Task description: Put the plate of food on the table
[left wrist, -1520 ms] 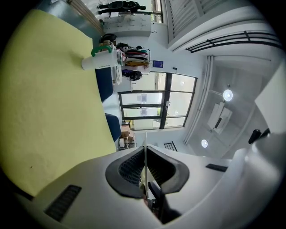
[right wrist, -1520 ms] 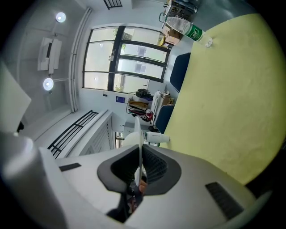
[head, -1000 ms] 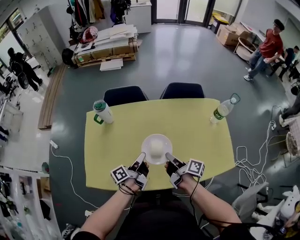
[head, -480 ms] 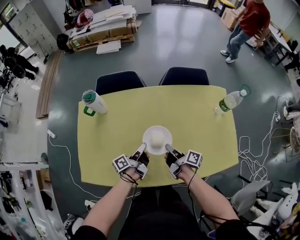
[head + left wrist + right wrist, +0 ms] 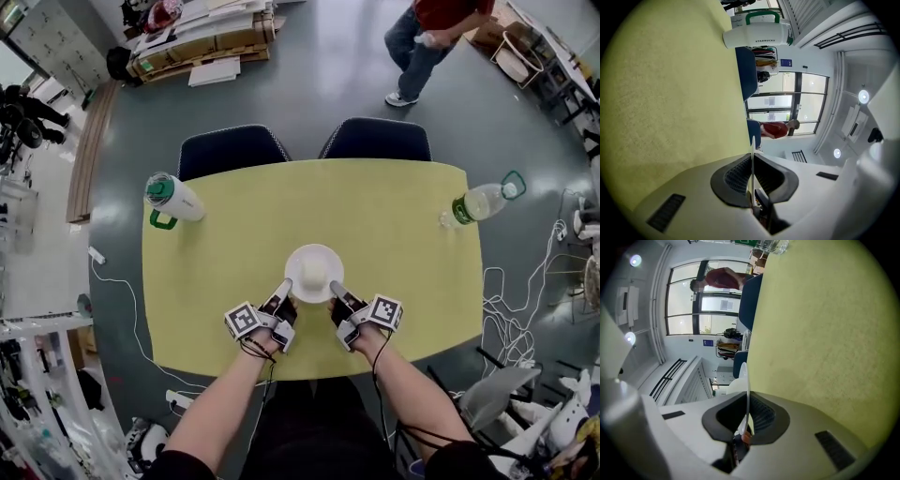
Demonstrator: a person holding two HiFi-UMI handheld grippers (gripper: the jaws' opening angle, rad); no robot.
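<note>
A white plate (image 5: 314,273) with a pale round bun (image 5: 314,271) on it sits low over the near middle of the yellow table (image 5: 403,234); whether it touches the top I cannot tell. My left gripper (image 5: 284,286) is shut on the plate's near-left rim, and my right gripper (image 5: 334,287) is shut on its near-right rim. In the left gripper view the rim (image 5: 752,154) shows as a thin white edge pinched between the dark pads (image 5: 736,178). The right gripper view shows the same thin rim (image 5: 748,394) clamped between its jaws.
A white tumbler with a green lid (image 5: 172,199) stands at the table's far left, a clear water bottle (image 5: 480,203) at its far right. Two dark blue chairs (image 5: 230,150) (image 5: 375,139) are tucked in at the far side. A person in red (image 5: 427,37) walks beyond. Cables (image 5: 497,309) lie on the floor at right.
Both grippers keep their hold on the plate, which stays at the same spot over the table. The head view has tilted down, and the person in red has walked leftwards.
</note>
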